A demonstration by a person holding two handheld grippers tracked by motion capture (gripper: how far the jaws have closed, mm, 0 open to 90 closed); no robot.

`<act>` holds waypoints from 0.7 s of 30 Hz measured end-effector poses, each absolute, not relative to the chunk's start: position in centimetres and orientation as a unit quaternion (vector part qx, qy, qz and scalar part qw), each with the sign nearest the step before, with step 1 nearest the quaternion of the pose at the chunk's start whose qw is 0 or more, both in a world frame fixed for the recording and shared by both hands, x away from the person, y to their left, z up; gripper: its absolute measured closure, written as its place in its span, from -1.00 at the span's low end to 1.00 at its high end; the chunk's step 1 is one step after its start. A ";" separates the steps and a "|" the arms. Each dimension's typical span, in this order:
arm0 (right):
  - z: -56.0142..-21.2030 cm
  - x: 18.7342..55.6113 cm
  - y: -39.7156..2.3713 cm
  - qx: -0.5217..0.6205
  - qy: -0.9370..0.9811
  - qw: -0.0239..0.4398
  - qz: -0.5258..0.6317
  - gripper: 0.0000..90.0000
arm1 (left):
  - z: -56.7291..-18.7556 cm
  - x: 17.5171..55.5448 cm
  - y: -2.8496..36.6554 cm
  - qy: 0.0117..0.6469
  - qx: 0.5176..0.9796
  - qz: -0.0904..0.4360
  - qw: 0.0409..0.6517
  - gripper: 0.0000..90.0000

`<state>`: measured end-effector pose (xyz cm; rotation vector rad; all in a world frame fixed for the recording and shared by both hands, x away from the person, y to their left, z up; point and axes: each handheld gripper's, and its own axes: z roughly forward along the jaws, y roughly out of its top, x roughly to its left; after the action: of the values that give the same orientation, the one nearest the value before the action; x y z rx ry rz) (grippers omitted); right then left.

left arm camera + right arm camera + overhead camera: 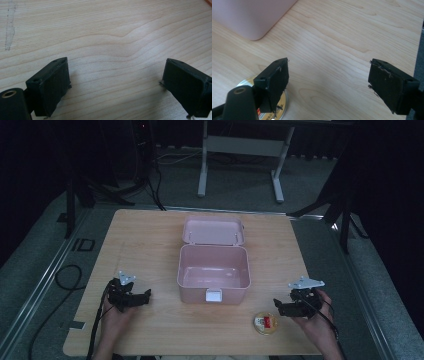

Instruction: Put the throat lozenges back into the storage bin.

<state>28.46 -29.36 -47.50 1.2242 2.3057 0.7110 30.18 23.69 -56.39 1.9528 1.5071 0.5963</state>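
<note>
We are working at a pale wooden square table [150, 240], and the open pink plastic lunch-style box [213, 272] standing near its middle is serving as our landmark: its lid is lying folded back on the far side, its hollow is looking empty, and a small whitish latch is hanging on its near wall. In front of the box and off toward its right near corner, a small round gold-rimmed tin with a red and white label [265, 323] is lying flat on the wood; being round, it is offering no long axis to line up with. We are holding the right gripper [281, 308] just beside that tin, on the side away from the box, with its jaws spread wide and gripping nothing; in the right gripper view the tin [277, 105] is peeking out under the left jaw rather than sitting between the two, so we are judging that the coming move calls for a short shift toward the box to centre it. We are keeping the left gripper [145, 296] well off the box's left near corner, likewise spread and empty over bare wood, much farther from the tin. The label's print is too small and blurred for us to read.
</note>
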 end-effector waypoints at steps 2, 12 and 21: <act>-47.3 28.3 -29.2 0.438 0.836 0.211 0.254 -0.66 | -56.4 30.2 23.7 0.567 0.735 0.224 0.297 -0.82; -47.0 27.9 -28.5 0.427 0.852 0.183 0.241 -0.70 | -56.4 30.2 23.7 0.567 0.735 0.224 0.297 -0.82; -47.4 27.5 -27.8 0.418 0.864 0.169 0.224 -0.72 | -56.4 30.2 23.7 0.567 0.735 0.224 0.297 -0.82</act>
<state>27.49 -27.75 -47.35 1.1888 2.4550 0.6368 30.18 23.69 -56.39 1.9527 1.5071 0.5964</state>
